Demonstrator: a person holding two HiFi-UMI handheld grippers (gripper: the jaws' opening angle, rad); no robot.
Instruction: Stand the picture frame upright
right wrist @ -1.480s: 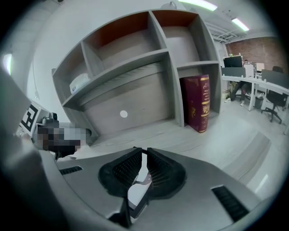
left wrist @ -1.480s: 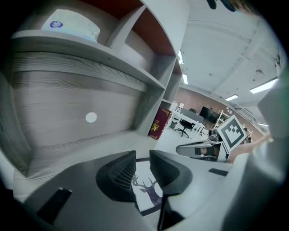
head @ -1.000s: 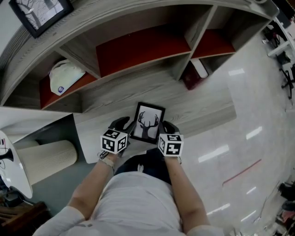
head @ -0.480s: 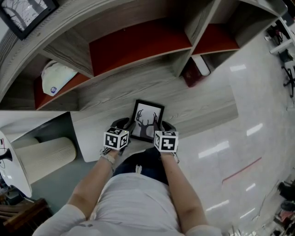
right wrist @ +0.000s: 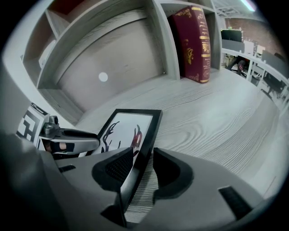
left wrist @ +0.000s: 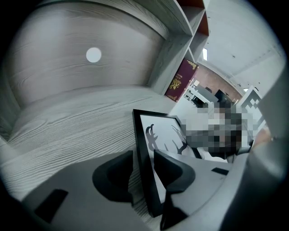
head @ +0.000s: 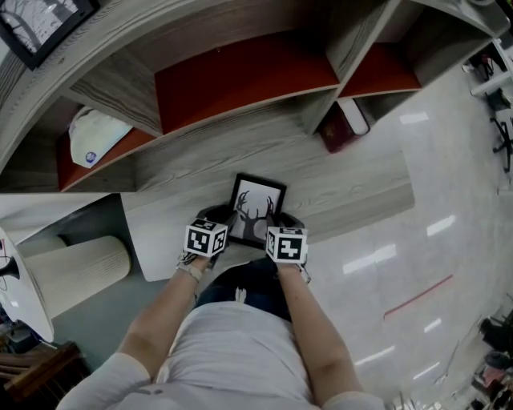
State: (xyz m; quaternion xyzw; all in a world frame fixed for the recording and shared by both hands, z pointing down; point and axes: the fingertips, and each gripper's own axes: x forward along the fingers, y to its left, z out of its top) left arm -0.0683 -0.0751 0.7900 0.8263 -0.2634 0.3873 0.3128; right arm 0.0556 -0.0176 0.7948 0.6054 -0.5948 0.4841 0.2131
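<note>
The black picture frame (head: 256, 210) with a deer-antler print stands on its lower edge on the grey wooden shelf (head: 353, 188), leaning back a little. My left gripper (head: 213, 218) straddles the frame's left edge (left wrist: 142, 153). Its jaws are open, with wood grain showing between the outer finger (left wrist: 115, 173) and the frame. My right gripper (head: 288, 221) straddles the right edge (right wrist: 135, 153). Its jaws have just been opening and now stand apart round the frame (right wrist: 124, 128), which is between them with a gap at the outer finger (right wrist: 169, 173).
A dark red book (head: 341, 128) stands against the shelf divider (head: 333, 88) to the right. A white cap (head: 96, 132) lies in the left compartment. Another framed picture (head: 40, 24) sits on top at the far left. A cream ribbed cylinder (head: 80, 272) lies low on the left.
Both marker cubes have drawn closer together beside the frame, and the view has shifted slightly. The frame stays in much the same spot on the shelf.
</note>
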